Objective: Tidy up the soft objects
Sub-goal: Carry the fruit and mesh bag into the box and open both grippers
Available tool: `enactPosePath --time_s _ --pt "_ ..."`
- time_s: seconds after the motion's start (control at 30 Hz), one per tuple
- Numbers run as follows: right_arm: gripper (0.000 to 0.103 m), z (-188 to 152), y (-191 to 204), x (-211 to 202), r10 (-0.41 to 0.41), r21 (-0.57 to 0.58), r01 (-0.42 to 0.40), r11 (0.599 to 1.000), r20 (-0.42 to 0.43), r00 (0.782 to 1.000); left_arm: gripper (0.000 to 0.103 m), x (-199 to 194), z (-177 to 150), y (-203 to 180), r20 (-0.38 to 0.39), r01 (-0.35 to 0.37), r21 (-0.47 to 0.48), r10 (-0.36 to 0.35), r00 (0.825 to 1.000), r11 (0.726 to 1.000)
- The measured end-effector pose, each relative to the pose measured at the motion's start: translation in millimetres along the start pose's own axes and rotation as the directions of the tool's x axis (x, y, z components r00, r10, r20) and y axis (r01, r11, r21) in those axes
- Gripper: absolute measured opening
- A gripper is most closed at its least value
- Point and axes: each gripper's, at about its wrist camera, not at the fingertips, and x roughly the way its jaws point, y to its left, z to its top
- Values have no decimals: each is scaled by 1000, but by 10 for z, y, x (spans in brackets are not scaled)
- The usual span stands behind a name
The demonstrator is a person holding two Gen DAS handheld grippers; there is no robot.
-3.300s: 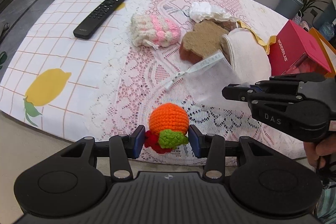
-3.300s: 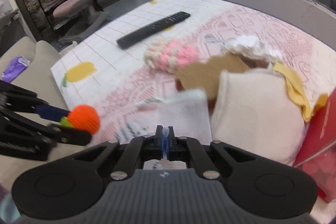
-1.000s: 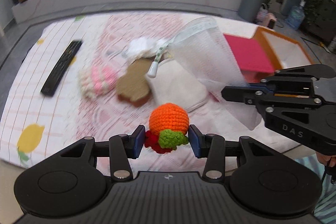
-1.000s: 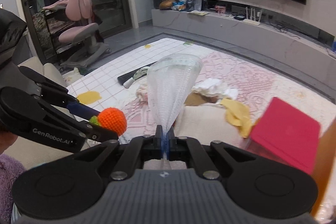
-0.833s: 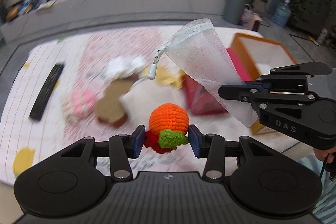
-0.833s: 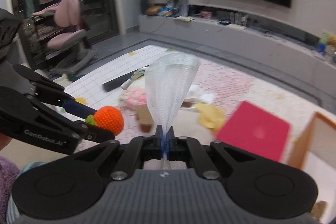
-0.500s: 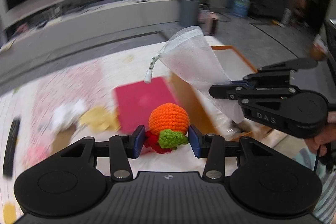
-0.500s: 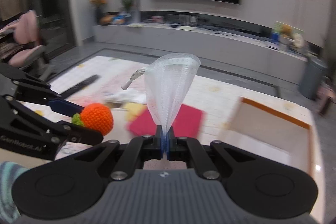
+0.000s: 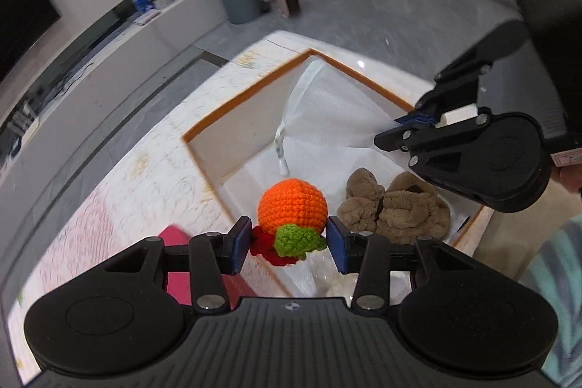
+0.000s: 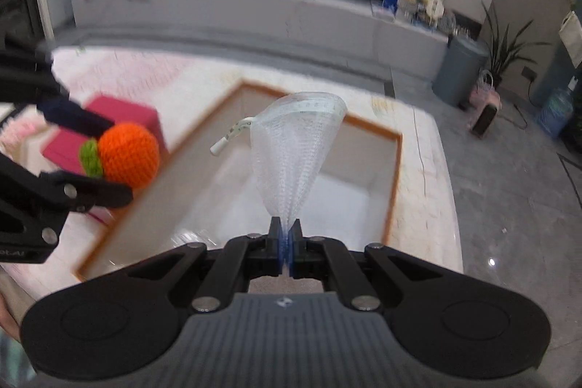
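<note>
Two grippers work above our orange-rimmed storage box (image 9: 254,99). Inside it we see a brown plush toy (image 9: 394,208) lying near the right wall. Our right gripper (image 10: 285,251) pinches a white mesh bag (image 10: 296,151) over the box. Our left gripper (image 9: 289,242) clamps a crocheted orange (image 9: 291,204) above the box's near edge.

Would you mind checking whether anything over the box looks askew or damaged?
Nothing stands out. The left gripper holds the crocheted orange and the right gripper pinches the mesh bag above the orange-rimmed box, where a brown plush toy lies intact.
</note>
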Motion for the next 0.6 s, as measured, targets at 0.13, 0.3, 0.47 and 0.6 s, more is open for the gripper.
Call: enactPosePath --time_s 0.13,0.3,0.47,0.6 --pt "0 -21 -82 257 -13 -27 11 1000 -69 998 51 323 96 -94 -60 -43 107 49 997 993" --pt "0 -82 -134 500 -22 -72 14 997 -118 993 51 691 119 -112 -153 -28 197 59 986 980" --pt "0 -113 -187 686 2 -82 -14 997 -145 989 51 857 104 -117 -204 -11 233 60 977 972" --pt "2 -145 -160 773 5 -116 -24 993 -166 986 52 959 91 -121 -230 -1 248 60 971 969"
